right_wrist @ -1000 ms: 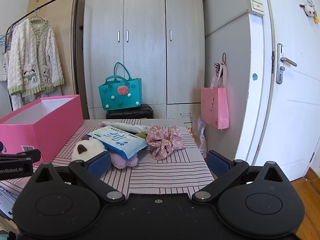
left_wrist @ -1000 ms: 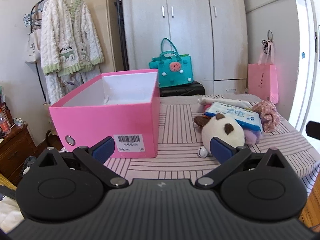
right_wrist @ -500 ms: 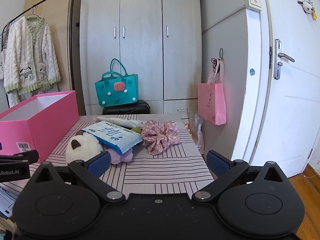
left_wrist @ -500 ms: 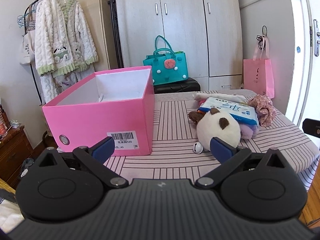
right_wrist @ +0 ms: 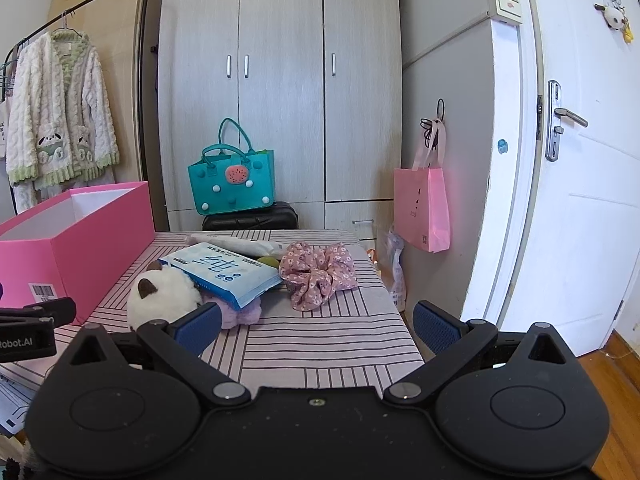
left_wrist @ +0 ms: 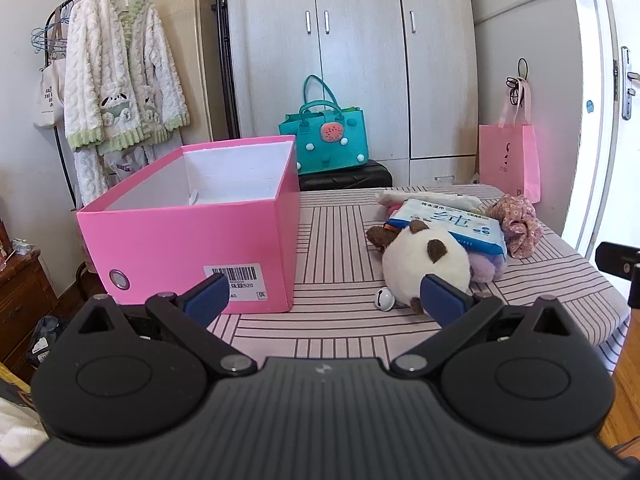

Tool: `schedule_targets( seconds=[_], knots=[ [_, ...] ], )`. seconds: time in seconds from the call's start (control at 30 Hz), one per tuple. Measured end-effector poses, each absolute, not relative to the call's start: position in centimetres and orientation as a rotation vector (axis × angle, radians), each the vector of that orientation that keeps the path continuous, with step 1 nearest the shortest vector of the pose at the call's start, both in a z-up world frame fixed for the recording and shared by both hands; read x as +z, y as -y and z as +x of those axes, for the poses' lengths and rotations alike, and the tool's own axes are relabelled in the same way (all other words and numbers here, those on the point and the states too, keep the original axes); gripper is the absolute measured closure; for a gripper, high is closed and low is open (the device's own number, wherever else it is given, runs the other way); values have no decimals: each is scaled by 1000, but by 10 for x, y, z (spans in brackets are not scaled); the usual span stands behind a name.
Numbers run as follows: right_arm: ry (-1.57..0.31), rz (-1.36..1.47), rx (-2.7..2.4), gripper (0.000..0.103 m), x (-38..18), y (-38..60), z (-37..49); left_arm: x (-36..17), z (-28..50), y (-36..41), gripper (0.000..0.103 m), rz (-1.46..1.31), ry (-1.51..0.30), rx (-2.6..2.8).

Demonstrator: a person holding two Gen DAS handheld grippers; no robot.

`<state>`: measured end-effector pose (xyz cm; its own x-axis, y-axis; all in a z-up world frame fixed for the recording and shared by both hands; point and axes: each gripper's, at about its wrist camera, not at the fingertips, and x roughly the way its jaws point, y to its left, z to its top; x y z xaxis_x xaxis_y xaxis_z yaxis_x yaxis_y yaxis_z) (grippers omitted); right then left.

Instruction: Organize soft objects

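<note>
An open pink box [left_wrist: 192, 236] [right_wrist: 80, 236] stands on the left of the striped table [left_wrist: 340, 320] [right_wrist: 320, 344]. Right of it lies a pile of soft things: a white plush with brown ears [left_wrist: 426, 262] [right_wrist: 164, 294] and a small bell [left_wrist: 383, 299], a blue tissue pack [left_wrist: 452, 226] [right_wrist: 224, 272] on top, a purple fluffy item [right_wrist: 240, 314] beneath, and a pink floral scrunchie [left_wrist: 516, 226] [right_wrist: 318, 272]. My left gripper [left_wrist: 324, 300] is open, short of the box and plush. My right gripper [right_wrist: 318, 326] is open, in front of the pile, holding nothing.
A teal bag [left_wrist: 326, 144] sits on a dark case behind the table. A pink paper bag [right_wrist: 422, 208] hangs by the wardrobe, next to a white door [right_wrist: 580, 184]. A fluffy robe [left_wrist: 124, 80] hangs on a rack at the left. A wooden cabinet [left_wrist: 20, 296] stands low left.
Both grippers have drawn back and risen slightly, so the table and objects sit lower and smaller in view. Nothing on the table has moved.
</note>
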<state>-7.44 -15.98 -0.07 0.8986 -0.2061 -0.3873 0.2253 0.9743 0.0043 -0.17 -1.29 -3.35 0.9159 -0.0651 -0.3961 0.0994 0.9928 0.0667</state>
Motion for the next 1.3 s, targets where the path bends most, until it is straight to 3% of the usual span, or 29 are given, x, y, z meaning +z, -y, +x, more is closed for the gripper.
schedule_targets(
  seconds=[1.3],
  knots=[
    [-401,71,-173,0,0,167,-74,-31,0,16,0,59,-462,-156]
  ],
)
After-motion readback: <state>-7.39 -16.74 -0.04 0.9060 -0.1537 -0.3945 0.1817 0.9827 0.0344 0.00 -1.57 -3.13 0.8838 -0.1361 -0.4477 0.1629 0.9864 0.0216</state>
